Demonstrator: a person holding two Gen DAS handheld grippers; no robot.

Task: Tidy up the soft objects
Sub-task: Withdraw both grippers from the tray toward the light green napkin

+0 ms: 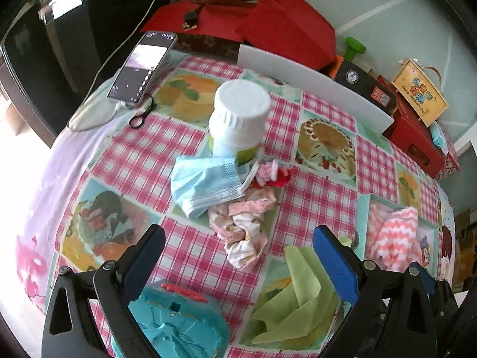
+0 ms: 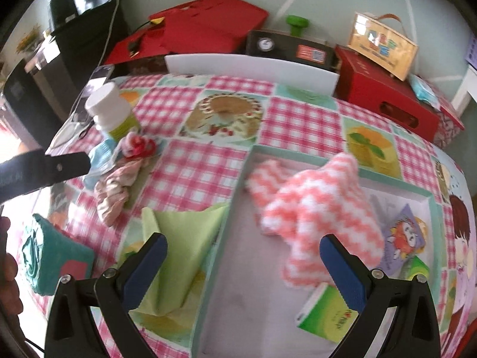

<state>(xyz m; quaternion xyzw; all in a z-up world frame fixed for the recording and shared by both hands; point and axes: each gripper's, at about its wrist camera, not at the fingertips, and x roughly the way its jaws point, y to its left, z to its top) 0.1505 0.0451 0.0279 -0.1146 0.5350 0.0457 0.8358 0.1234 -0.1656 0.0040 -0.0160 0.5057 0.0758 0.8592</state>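
Both the left gripper [image 1: 238,256] and right gripper [image 2: 243,264] gape apart, empty; the pink-and-white zigzag fluffy cloth [image 2: 310,217] lies mid-frame inside the shallow mint-rimmed box [image 2: 232,208].

No legible text anywhere (print on boxes and phone too blurred)

**Crowded left, open checks in the middle**

The left gripper [image 1: 238,246] hangs with jaws wide over a cluster: a blue face mask [image 1: 205,183], a crumpled pink cloth [image 1: 243,226] and a white bottle [image 1: 238,119] sit touching one another, blocking the way forward. A green cloth [image 1: 298,298] and a teal pouch [image 1: 176,325] lie close under the fingers. Bare checked tablecloth [image 2: 205,161] runs between that cluster and the box [image 2: 226,232]. Inside the box, the pink-and-white towel [image 2: 310,208] fills the far right; its near left floor is bare beneath the parted right gripper [image 2: 243,259].
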